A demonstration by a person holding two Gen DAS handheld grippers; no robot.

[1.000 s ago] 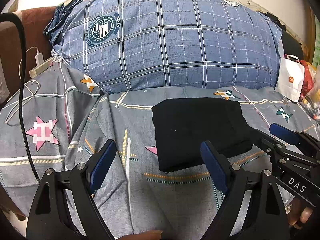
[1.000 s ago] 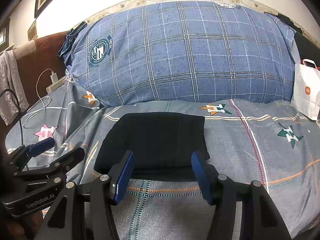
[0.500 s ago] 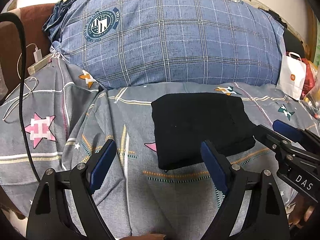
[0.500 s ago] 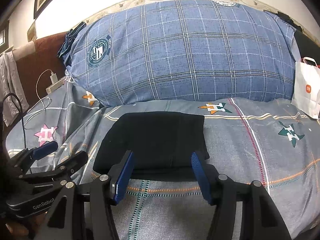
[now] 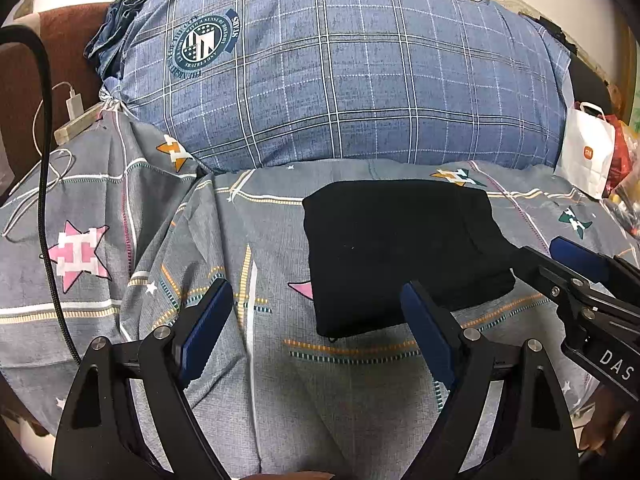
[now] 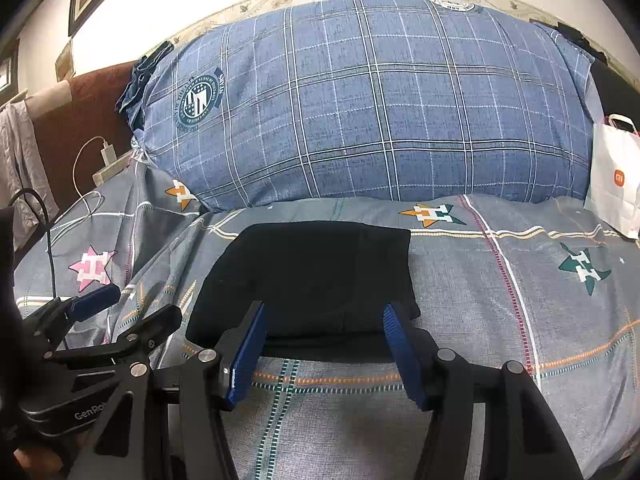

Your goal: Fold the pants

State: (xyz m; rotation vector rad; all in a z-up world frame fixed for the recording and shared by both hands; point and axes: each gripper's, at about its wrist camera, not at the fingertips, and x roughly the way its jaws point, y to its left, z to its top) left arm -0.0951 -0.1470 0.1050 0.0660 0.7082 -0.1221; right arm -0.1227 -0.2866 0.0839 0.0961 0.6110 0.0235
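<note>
Two grippers: both are hovering over a bed, each held in a person's hand, neither touching cloth.
Left gripper (image 5: 316, 332): its blue-padded fingers are standing wide apart with nothing between them, low over the sheet, just left of the pants' near edge.
Right gripper (image 6: 322, 350): its fingers are also spread wide and empty, framing the near edge of the pants from above.
Pants (image 5: 400, 256): a black, matte, soft-looking garment is lying as a compact, thick rectangle in the middle of the bed, edges fairly square, layers stacked.
Progress: the fold is looking finished or nearly so, judging by the tidy shape.
Sheet (image 5: 280, 380): grey cotton-like cloth with stars and thin stripes is rumpling into soft ridges at the left.
Pillow (image 5: 340, 72): a large, plump blue plaid cushion is standing just behind the pants.
Bag (image 6: 614, 176): a white paper carrier is sitting at the right edge.
Cable (image 5: 44, 184): a black cord is trailing across the sheet at the left.
Risk: a pinch at the near edge could be catching only the top layer, or the sheet underneath, and pulling the stack open.
Risk: a low finger could be dragging the limp cloth askew.
</note>
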